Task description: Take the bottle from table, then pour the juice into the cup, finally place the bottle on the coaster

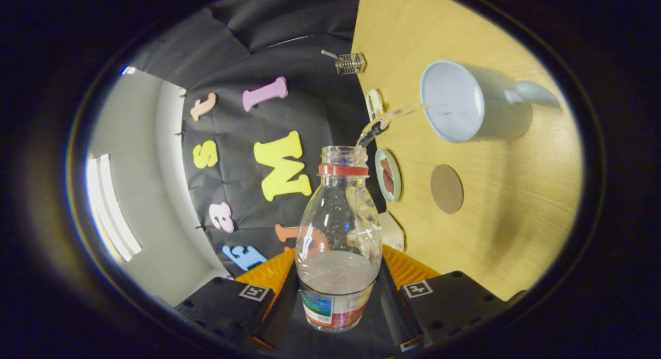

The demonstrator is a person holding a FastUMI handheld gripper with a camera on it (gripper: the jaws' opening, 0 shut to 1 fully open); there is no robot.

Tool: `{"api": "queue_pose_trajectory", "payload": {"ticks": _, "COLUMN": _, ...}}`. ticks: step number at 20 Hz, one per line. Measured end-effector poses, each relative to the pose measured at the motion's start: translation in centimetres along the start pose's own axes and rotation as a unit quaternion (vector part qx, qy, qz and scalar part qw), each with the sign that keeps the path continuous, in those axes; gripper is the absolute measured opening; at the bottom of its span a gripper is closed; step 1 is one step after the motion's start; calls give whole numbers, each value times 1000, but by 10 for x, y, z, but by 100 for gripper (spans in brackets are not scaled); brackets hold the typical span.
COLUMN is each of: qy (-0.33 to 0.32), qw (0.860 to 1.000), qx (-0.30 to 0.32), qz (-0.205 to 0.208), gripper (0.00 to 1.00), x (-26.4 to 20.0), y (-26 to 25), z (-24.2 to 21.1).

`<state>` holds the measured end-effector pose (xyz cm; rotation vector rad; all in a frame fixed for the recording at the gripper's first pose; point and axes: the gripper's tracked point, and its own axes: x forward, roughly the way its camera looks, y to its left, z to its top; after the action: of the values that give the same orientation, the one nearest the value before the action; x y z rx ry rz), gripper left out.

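Note:
A clear plastic bottle (338,235) with a red neck ring and a label band sits between my fingers, and my gripper (338,297) is shut on the bottle's lower body. The whole view is rolled, so the bottle is tipped sideways towards the table. A clear stream (384,122) leaves its open mouth and runs into the white cup (457,103), which stands on the wooden table (516,204) beyond the fingers. Some liquid is still in the bottle. A round brown coaster (446,188) lies on the table near the cup.
A small round dish with a brown centre (388,175) lies on the table between the bottle's mouth and the coaster. A small wire object (350,63) and a pale item (374,103) sit by the table's far edge against the black cloth wall.

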<state>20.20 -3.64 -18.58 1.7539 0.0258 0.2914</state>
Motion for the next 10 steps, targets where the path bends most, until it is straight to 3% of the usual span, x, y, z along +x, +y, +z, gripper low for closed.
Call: {"api": "queue_pose_trajectory", "payload": {"ticks": 10, "qy": 6, "qw": 1000, "qx": 19, "qz": 3, "gripper": 79, "x": 2, "y": 3, "z": 2}}
